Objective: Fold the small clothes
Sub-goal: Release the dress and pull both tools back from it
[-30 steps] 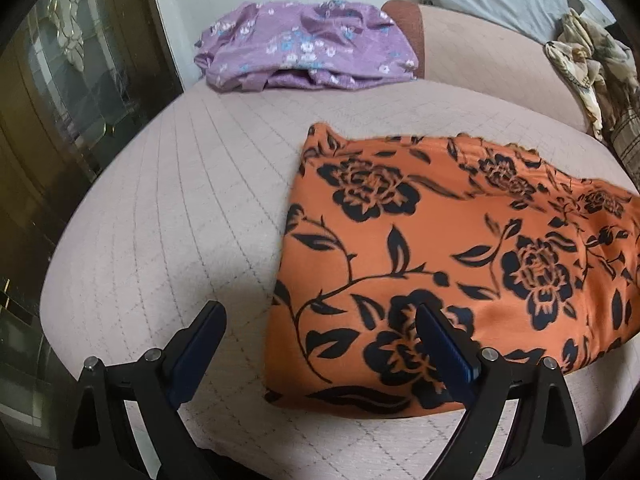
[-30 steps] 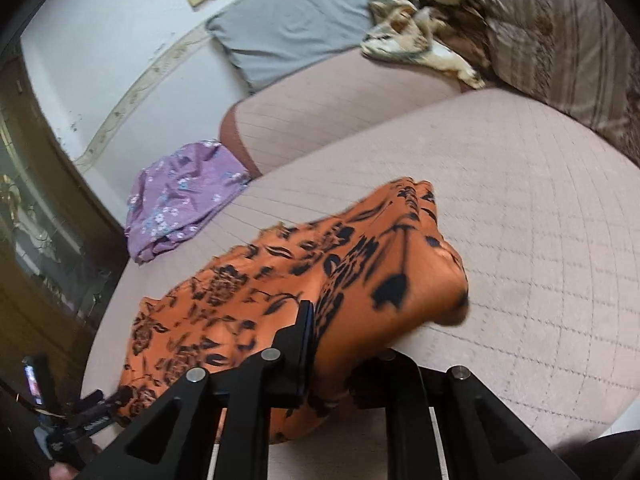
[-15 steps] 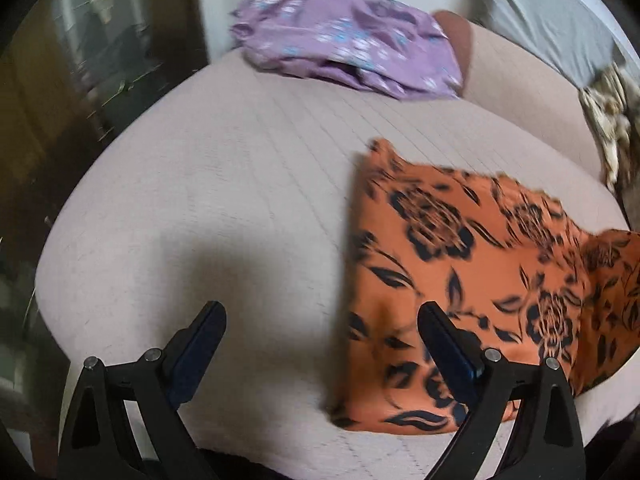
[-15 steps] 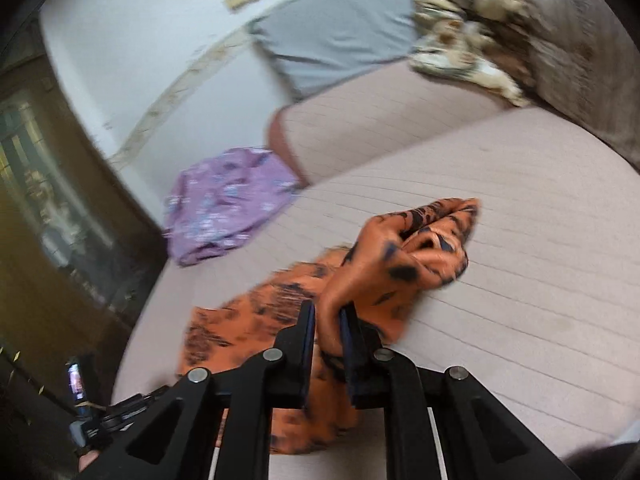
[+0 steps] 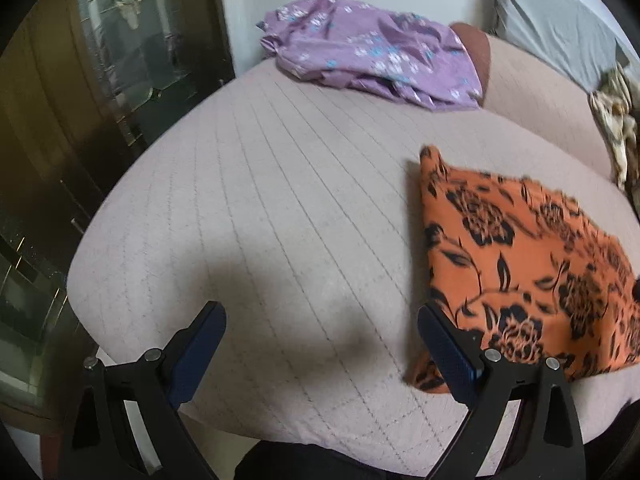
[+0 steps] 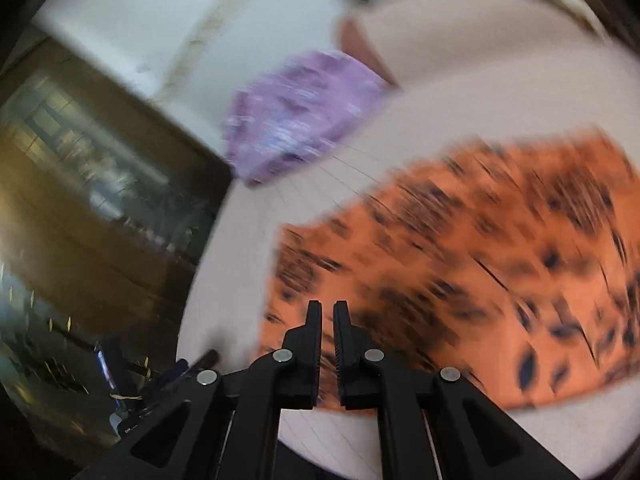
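orange floral garment [image 5: 532, 264] on quilted bed [image 5: 280, 220] | left hand-held gripper [image 5: 320, 344] apart | right hand-held gripper [image 6: 328, 316] together, empty

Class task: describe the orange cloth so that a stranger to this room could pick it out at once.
Start at the pale quilted bed. The orange cloth lies flat near its front edge. Its black flower print sets it apart from the crumpled purple cloth by the wall.

Quilted pink bed [image 5: 280, 216], grey pillow [image 5: 548, 20], dark glass-fronted wooden cabinet [image 5: 100, 92]
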### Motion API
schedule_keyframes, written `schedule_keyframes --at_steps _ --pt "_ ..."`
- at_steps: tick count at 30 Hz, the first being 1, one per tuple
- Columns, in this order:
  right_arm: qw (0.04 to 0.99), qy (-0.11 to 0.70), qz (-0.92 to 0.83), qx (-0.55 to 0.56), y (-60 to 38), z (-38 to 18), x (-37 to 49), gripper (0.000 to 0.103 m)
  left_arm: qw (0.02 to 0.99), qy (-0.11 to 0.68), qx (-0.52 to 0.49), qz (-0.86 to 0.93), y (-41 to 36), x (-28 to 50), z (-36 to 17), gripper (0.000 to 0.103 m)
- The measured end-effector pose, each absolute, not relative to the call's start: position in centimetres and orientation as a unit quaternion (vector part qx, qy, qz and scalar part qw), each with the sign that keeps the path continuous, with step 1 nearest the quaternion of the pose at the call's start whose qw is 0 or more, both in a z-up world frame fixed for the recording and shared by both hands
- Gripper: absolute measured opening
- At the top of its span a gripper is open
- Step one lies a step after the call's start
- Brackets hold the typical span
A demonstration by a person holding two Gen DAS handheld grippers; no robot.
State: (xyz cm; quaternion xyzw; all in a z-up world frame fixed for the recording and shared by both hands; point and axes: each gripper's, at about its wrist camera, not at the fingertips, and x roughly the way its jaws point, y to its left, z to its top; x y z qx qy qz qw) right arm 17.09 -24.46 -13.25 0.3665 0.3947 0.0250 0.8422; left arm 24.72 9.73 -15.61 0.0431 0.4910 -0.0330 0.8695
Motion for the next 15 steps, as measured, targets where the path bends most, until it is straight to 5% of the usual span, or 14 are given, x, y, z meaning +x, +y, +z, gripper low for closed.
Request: schedule_keyframes --at_steps 3,4,5,7,12,15 --pt "0.799 0.406 -0.04 0.441 -29.8 -17.3 13.0 0.013 0.856 0.513 0.042 -0.04 8.3 25.0 -17.2 0.097" --pt "0.783 0.401 -0.058 0.472 -31.8 -18.4 11.5 0.024 0.853 0.518 0.041 -0.044 7.6 25.0 -17.6 0.097" --pt "0.771 0.395 -0.068 0.495 -33.3 -19.2 10.3 0.053 0.851 0.521 0.041 -0.048 6.8 25.0 -17.8 0.097" --pt "0.74 0.36 -0.101 0.559 -36.9 -21.1 6.2 0.088 0.851 0.521 0.046 -0.054 5.6 24.8 -18.0 0.097" --pt "0.735 0.31 -0.118 0.592 -40.5 -22.7 2.5 0.088 0.866 0.492 0.063 -0.064 2.7 23.9 -16.1 0.097" --pt "0.801 0.307 -0.066 0.509 -37.9 -18.9 4.5 0.086 0.888 0.449 0.082 -0.059 2.0 23.0 -13.5 0.097"
